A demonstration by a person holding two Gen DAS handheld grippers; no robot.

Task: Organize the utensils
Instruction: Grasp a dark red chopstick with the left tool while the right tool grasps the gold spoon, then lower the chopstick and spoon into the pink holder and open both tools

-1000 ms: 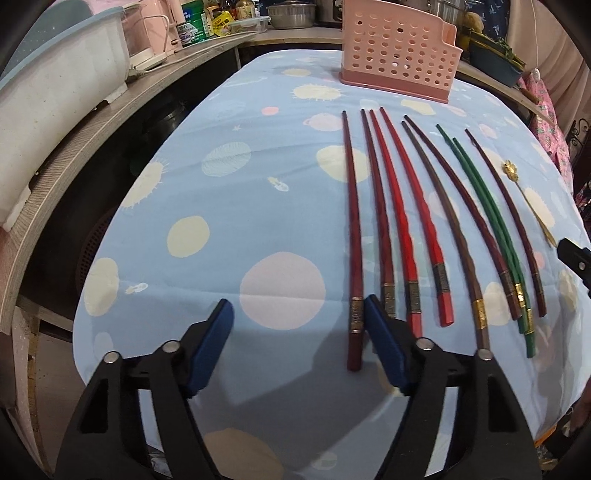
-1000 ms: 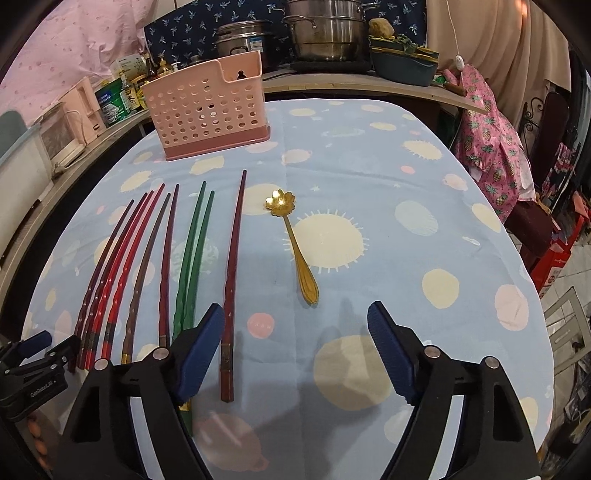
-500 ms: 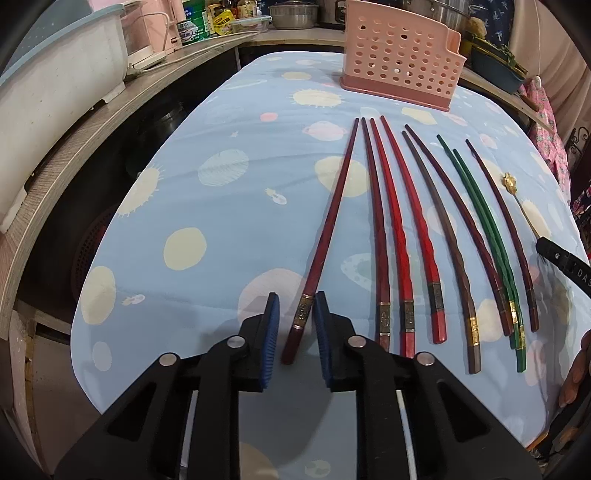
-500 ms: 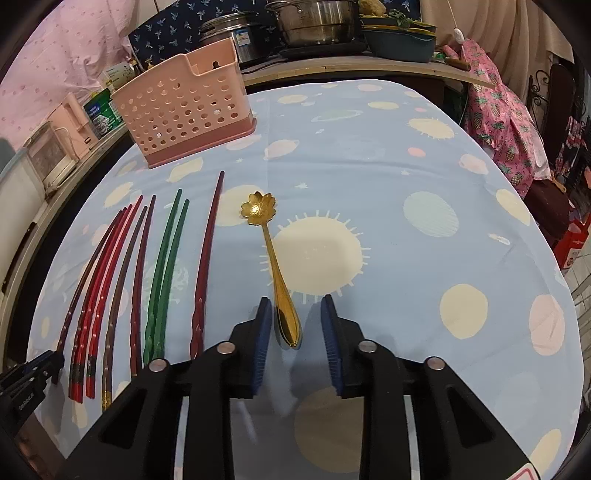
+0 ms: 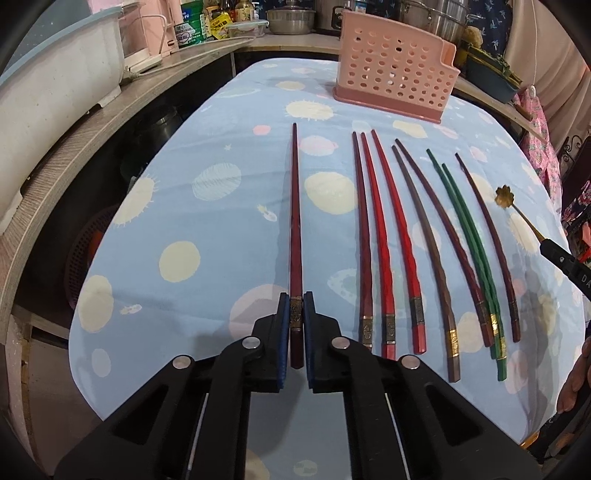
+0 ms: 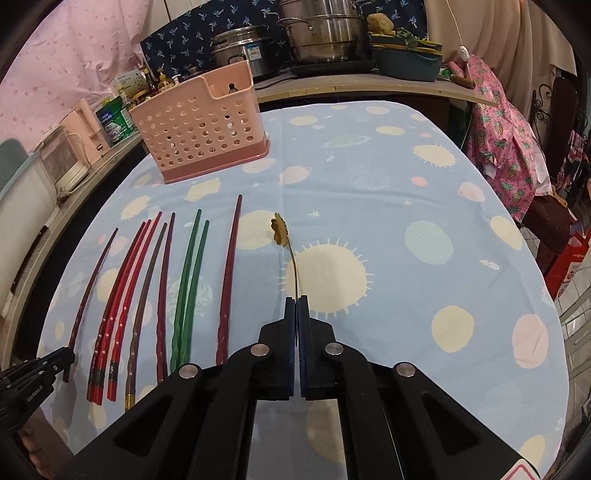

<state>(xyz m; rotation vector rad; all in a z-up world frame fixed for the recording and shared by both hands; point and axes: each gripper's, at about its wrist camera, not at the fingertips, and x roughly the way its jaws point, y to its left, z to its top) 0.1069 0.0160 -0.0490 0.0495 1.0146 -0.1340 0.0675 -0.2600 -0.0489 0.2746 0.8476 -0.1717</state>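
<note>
My left gripper [image 5: 295, 306] is shut on the thick end of a dark red chopstick [image 5: 294, 221], held apart to the left of the row. Several red, brown and green chopsticks [image 5: 406, 251] lie side by side on the blue cloth. My right gripper [image 6: 296, 306] is shut on the handle of a gold flower spoon [image 6: 280, 230], whose bowl points away and stands on edge. The spoon also shows in the left wrist view [image 5: 505, 195]. A pink perforated utensil basket [image 5: 393, 86] stands upright at the far end of the table; it also shows in the right wrist view [image 6: 199, 129].
The table [image 6: 424, 206] has a blue cloth with pale spots. A counter [image 5: 88, 122] with a white bin, bottles and jars runs along the left. Steel pots [image 6: 321, 33] stand behind the table. A pink garment [image 6: 506, 147] hangs at the right.
Both grippers have closed fully on their items. The left has swung the dark red chopstick straight and away from the row. The right has raised the spoon, turning it on edge.
</note>
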